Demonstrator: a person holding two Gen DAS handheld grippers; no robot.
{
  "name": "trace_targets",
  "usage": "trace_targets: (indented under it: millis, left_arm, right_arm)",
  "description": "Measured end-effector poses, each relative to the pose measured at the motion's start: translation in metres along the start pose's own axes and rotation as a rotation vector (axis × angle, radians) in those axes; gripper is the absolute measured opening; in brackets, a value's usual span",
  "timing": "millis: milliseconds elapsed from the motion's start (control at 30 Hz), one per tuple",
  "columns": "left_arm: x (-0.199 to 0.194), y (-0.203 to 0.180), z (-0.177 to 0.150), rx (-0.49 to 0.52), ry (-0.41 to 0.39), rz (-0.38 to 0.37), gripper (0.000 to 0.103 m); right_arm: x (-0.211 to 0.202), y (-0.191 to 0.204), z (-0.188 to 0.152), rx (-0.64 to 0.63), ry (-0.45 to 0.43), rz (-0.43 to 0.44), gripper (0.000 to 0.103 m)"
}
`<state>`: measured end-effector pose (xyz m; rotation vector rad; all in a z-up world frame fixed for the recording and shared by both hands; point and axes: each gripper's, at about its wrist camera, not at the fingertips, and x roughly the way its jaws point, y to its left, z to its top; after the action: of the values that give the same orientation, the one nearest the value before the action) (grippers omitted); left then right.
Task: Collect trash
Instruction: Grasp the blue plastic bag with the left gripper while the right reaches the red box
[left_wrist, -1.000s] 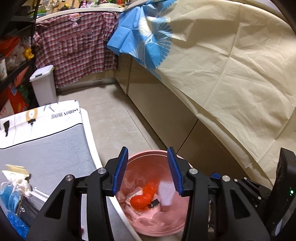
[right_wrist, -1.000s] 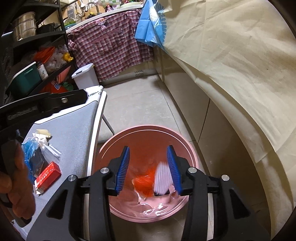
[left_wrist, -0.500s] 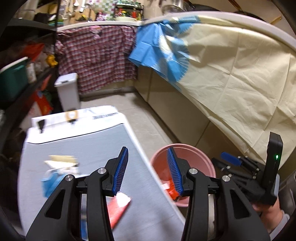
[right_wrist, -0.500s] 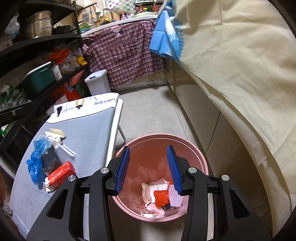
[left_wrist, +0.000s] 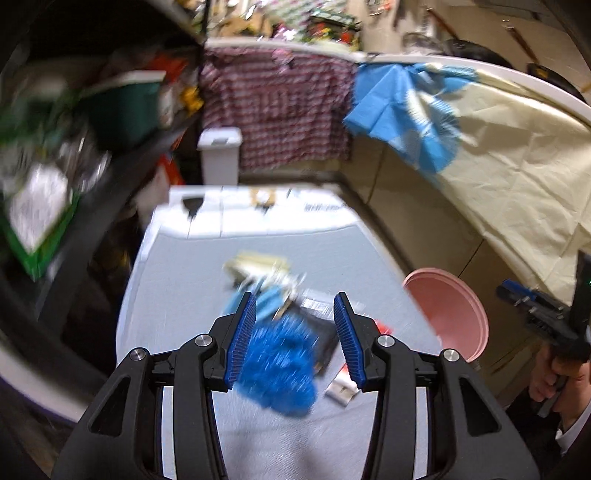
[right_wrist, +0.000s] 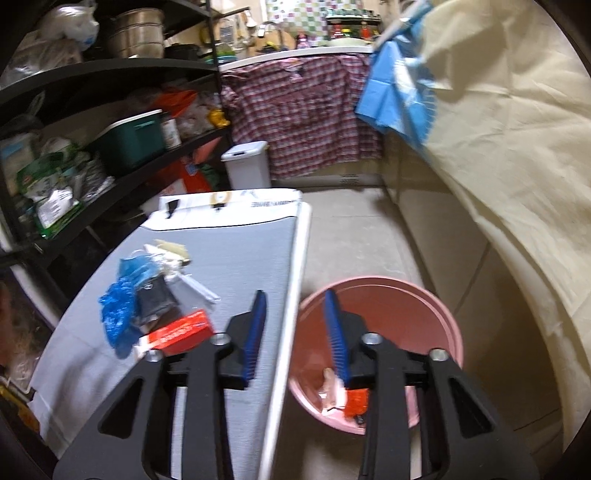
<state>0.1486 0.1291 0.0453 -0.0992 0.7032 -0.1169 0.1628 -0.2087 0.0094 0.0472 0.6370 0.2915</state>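
Left gripper (left_wrist: 293, 338): jaws spread, empty, framing a crumpled blue plastic bag (left_wrist: 280, 365), apparently lying on the grey-topped table (left_wrist: 177, 280) (blurred). Right gripper (right_wrist: 295, 334): jaws closing, nothing between. Red rectangular carton (right_wrist: 183, 330), lower left of the right view. Round pink plastic basin (right_wrist: 439, 325), lower right, holds scraps. White lidded bin (right_wrist: 246, 165), upper centre.
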Motion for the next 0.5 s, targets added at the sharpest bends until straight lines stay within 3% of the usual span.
trace_targets:
  millis: [133,500]
  left_arm:
    - [0.024,0.014,-0.026,-0.014,0.072,0.001,0.044]
    - [0.058,0.008,-0.050,0.041,0.146,-0.041,0.044]
  right_arm:
    - [0.005,0.020,-0.002,-0.018,0.008,0.068,0.018]
    - [0.033,0.069,-0.005,-0.061,0.051,0.173,0.018]
